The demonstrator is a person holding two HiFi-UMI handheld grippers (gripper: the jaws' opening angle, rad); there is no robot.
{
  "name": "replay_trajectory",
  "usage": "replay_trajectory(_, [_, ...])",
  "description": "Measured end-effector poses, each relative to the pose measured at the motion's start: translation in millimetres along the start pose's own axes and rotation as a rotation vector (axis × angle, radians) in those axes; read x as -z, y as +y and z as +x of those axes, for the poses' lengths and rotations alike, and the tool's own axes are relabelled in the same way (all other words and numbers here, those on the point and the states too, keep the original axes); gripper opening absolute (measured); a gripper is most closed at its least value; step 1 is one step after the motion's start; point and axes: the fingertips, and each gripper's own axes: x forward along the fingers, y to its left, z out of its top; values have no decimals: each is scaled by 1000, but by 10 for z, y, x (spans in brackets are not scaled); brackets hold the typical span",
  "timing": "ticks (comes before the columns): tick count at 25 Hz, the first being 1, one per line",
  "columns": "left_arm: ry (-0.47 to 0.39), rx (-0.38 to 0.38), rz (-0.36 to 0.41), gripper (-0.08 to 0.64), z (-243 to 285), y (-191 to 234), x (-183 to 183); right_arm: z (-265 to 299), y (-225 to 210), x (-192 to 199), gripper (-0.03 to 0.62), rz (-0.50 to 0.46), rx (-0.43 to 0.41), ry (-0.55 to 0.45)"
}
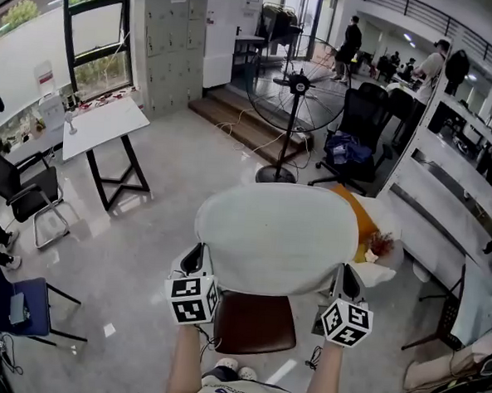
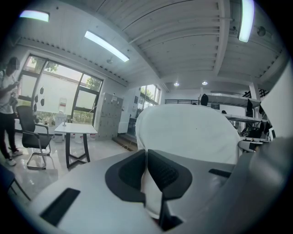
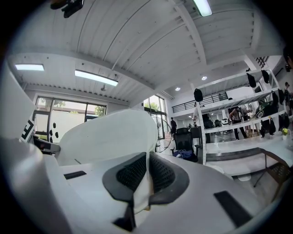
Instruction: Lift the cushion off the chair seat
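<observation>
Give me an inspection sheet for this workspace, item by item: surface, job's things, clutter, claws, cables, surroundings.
Surface: brown chair seat, its visible part bare; pale glossy floor.
Job's things: white cushion, held by its near edge above the seat.
Clutter: orange cloth behind the cushion.
Claws: left claw shut on the cushion's edge; right claw likewise.
Cables: loose cable on the floor by the pedestal fan; another beside the seat.
Surroundings: folding table, lockers, black office chair, people in the distance.
</observation>
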Motion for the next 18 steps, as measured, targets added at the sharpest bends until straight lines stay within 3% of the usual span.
replay_trajectory(18, [6,0,8,29,-20,-41,26,-24,-57,38,34,-5,10,8])
